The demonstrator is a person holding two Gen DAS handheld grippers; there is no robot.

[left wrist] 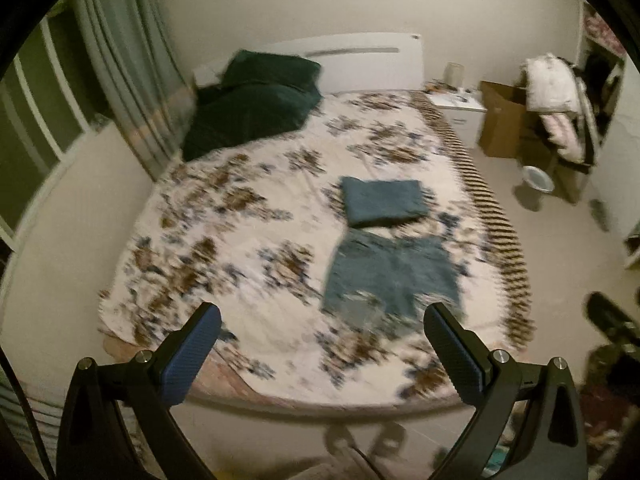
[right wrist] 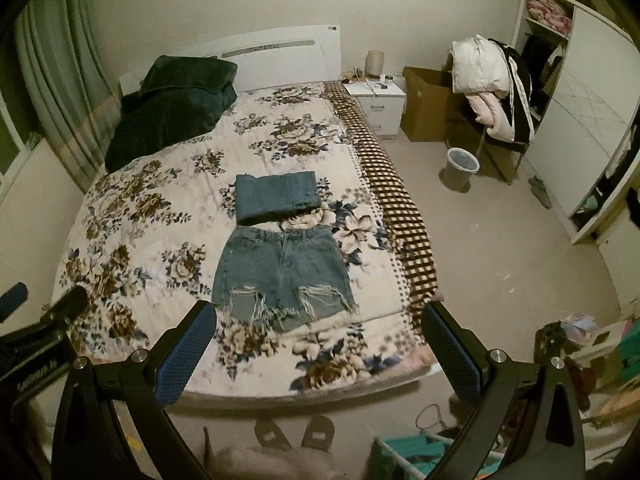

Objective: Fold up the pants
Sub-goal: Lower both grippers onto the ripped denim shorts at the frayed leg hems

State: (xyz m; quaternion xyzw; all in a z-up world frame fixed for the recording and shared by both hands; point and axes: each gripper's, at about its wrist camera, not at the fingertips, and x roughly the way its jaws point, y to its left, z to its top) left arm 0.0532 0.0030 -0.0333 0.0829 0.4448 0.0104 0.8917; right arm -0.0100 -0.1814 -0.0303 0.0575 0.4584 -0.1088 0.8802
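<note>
Right wrist view: ripped denim shorts (right wrist: 282,276) are seen spread flat on the floral bedspread (right wrist: 168,208), waistband toward the headboard, frayed hems at the foot. Just beyond the waistband a folded denim garment (right wrist: 277,198) lies, probably jeans. The right gripper (right wrist: 318,336) is held wide apart above the bed's foot, nothing gripped; the left gripper (left wrist: 322,338) likewise, its view blurred.

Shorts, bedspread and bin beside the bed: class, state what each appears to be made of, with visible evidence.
Shorts: denim, apparently; faded blue, frayed white threads at ripped hems.
Bedspread: soft matte fabric, probably quilted cotton; floral print, gentle creases.
Bin: likely plastic; smooth grey wall, pale thin rim.
</note>
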